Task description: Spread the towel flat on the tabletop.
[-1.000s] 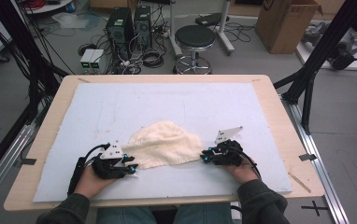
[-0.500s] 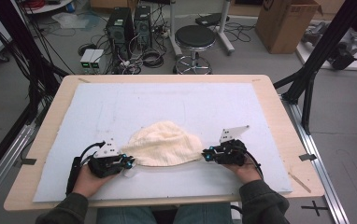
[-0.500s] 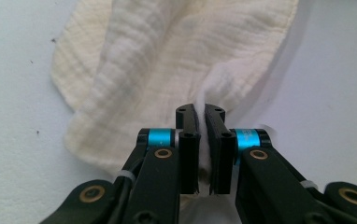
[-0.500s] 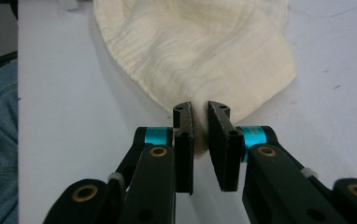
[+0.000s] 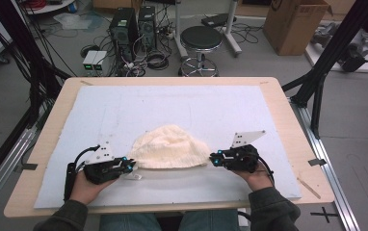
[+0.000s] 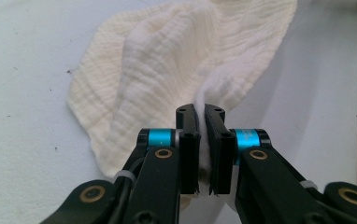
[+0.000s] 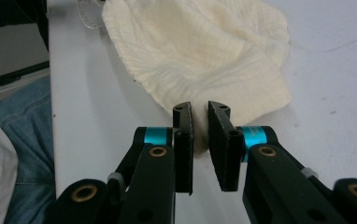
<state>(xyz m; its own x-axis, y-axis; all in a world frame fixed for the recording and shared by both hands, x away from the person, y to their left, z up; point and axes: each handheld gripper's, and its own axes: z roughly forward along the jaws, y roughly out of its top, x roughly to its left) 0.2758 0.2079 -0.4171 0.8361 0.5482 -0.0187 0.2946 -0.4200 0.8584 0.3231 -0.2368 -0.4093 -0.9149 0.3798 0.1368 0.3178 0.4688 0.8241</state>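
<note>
A cream ribbed cloth (image 5: pixel 170 147) lies on the pale blue mat (image 5: pixel 196 106), dome-shaped with a straight near edge stretched between both grippers. My left gripper (image 5: pixel 133 166) grips the cloth's near left corner. In the left gripper view its jaws (image 6: pixel 201 116) have just closed on a raised fold of the cloth (image 6: pixel 167 60). My right gripper (image 5: pixel 212 159) holds the near right corner. In the right gripper view the cloth (image 7: pixel 200 46) runs down between that gripper's (image 7: pixel 200 112) pads.
The mat covers a wooden table (image 5: pixel 288 120) whose near edge lies just behind both hands. The person's jeans (image 7: pixel 27 140) show beyond that edge. A stool (image 5: pixel 200 38), computer cases and a cardboard box (image 5: pixel 295 21) stand on the floor past the far edge.
The left jaws closed on the cloth's corner. Both grippers lifted a little and drew apart, pulling the rumpled near edge of the cloth straight.
</note>
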